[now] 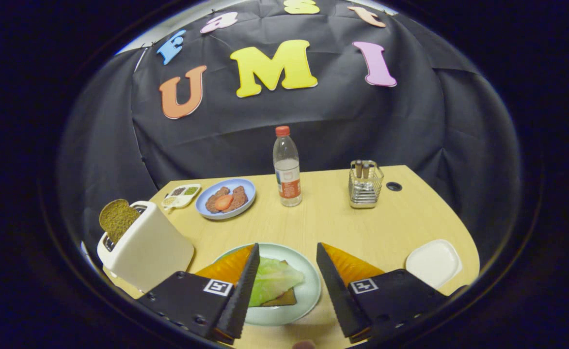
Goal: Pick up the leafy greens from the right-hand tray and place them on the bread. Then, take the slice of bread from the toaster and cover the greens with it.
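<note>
The gripper (287,252) hangs over the near part of a light wooden table (362,228), and its two fingers are spread wide apart with nothing held between them. Right between the fingers sits a pale green plate (308,291). On that plate lies a dark slice of bread (282,299), and a piece of leafy greens (272,278) rests on top of it, covering most of the bread. The left finger reaches over the edge of the greens, but I cannot tell if it touches them. Off to the left stands a white toaster (151,249), and a brown slice of bread (118,219) sticks up out of its slot. Over on the right side of the table, just past the right finger, is a small white tray (434,263). Farther back, beyond the fingers, a blue plate (226,198) holds some brown pieces of food and a bit of something red. Next to that plate, on its left, is a little white dish (181,195) with small heaps in it. A clear water bottle (287,169) with a red cap stands upright near the middle of the table, and a shiny wire holder (365,186) with a few sticks in it stands to the right of the bottle.
</note>
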A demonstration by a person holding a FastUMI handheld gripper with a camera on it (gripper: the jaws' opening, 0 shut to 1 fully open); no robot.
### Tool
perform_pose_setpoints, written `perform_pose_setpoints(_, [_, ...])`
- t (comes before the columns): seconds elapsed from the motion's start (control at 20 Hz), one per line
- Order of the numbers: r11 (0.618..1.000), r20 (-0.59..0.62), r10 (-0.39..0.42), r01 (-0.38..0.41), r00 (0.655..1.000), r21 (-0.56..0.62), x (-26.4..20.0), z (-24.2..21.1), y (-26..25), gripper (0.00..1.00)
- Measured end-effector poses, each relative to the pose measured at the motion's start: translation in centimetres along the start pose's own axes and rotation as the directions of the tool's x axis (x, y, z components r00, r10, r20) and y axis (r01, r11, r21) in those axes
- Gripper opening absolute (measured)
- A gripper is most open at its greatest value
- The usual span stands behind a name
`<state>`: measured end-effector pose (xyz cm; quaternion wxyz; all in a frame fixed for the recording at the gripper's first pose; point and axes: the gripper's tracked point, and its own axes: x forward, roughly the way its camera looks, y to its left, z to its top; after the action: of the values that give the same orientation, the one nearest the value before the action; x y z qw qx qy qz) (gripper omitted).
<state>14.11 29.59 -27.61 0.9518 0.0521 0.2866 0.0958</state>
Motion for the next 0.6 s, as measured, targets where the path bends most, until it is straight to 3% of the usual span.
perform_pose_setpoints(0.15, [0.999, 0.065, -0.02, 0.021, 0.998, -0.028, -2.6, 2.2, -1.0, 0.93])
perform_pose_setpoints(0.2, [0.999, 0.075, -0.025, 0.028, 0.997, -0.03, -3.7, 2.7, -1.2, 0.96])
perform_pose_setpoints(0.6, [0.994, 0.172, -0.063, 0.078, 0.983, -0.08, -11.3, 7.1, -0.6, 0.96])
